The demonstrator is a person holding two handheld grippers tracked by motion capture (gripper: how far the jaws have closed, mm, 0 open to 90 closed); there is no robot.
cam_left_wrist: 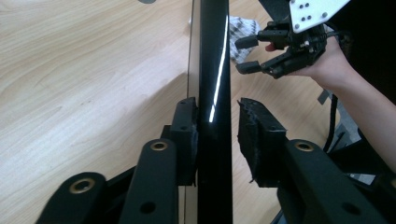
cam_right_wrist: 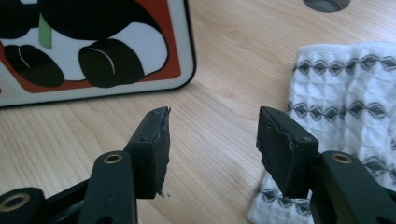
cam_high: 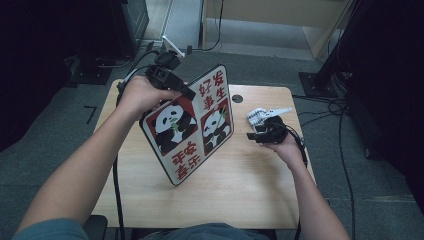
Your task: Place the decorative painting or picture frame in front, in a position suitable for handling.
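Glossy and flat, the board [cam_high: 192, 125] stands tilted on one rounded corner on the pale wood-grain counter [cam_high: 240, 195], its upper edge between the pads of the left claw [cam_high: 186, 91]. In the left gripper view that thin black edge [cam_left_wrist: 213, 93] touches the left pad, while the right pad stands just clear of it, so the claw is partly open around the board rather than clamped. The board's printed face shows two black-and-white pandas on red panels with a white border and red Chinese characters, too small to read surely. To its right, the right claw [cam_high: 254, 131] rests low with its jaws wide and nothing between them. Just beyond that claw lies a white waffle-textured cloth [cam_right_wrist: 345, 98] with grey diamond bands.
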